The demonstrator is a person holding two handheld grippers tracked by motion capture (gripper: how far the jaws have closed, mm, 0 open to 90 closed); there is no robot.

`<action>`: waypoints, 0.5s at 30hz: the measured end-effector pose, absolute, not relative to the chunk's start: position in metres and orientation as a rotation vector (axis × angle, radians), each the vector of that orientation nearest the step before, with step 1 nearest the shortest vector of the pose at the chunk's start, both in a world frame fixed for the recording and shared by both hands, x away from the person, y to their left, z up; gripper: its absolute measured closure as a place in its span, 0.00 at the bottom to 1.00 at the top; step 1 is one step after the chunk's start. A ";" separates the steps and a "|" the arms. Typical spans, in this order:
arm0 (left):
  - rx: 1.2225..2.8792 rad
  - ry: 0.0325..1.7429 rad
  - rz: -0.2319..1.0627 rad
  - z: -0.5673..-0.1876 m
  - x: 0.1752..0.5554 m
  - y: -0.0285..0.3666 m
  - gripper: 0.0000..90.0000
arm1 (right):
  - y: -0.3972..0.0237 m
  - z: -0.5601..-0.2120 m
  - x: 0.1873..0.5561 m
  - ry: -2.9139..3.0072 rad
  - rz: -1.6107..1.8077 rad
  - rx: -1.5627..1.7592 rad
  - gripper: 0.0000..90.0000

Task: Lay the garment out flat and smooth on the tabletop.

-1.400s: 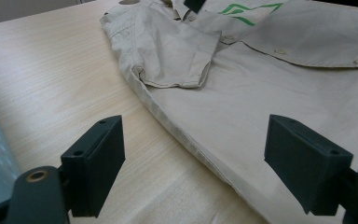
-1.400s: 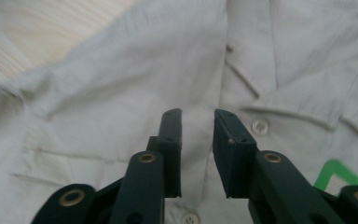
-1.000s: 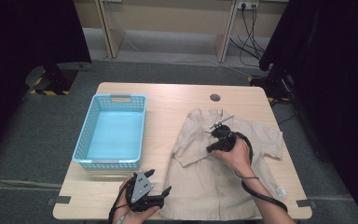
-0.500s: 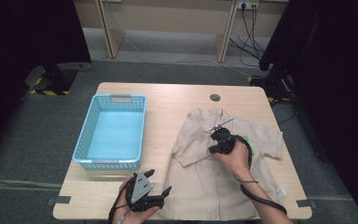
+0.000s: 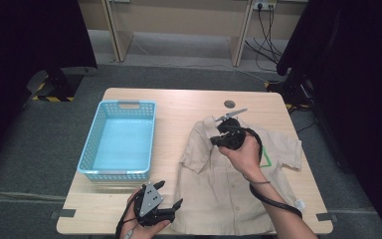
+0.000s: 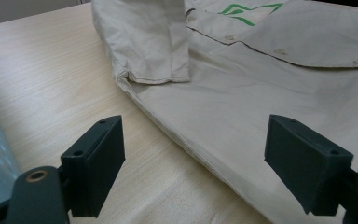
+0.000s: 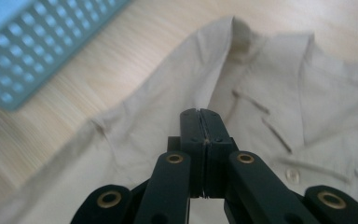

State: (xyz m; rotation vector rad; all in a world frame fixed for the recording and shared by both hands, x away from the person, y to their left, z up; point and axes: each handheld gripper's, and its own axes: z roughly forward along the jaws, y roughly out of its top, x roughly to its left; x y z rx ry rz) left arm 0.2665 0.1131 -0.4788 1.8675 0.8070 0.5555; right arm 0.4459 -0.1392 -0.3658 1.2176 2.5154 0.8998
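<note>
Shirt [image 5: 229, 189] is lying flat on the table [image 5: 179, 102], right of the blue basket [image 5: 122, 139], long axis running collar-far to hem-near. Right gripper [image 7: 200, 119] is hovering near the collar, its jaws having just been closing and now meeting with no fabric visible between them. Left gripper [image 6: 196, 154] is waiting wide open at the hem. Judgement: pinch one fabric layer and lift slowly.

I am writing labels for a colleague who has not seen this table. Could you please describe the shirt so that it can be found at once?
Start from the light wooden table. A blue basket sits on its left part; the shirt lies flat on the right part, collar toward the far edge. It is the only piece of cloth there: beige, short-sleeved, buttoned, with a small green mark on the chest.
</note>
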 end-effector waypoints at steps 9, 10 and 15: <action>1.862 0.805 0.553 -0.479 0.266 0.113 0.22 | -0.085 -0.346 0.459 2.542 1.044 1.139 1.00; 1.862 0.803 0.555 -0.479 0.266 0.113 0.22 | -0.081 -0.346 0.459 2.547 1.051 1.132 1.00; 1.862 0.801 0.557 -0.479 0.266 0.113 0.21 | -0.063 -0.349 0.465 2.552 1.087 1.126 1.00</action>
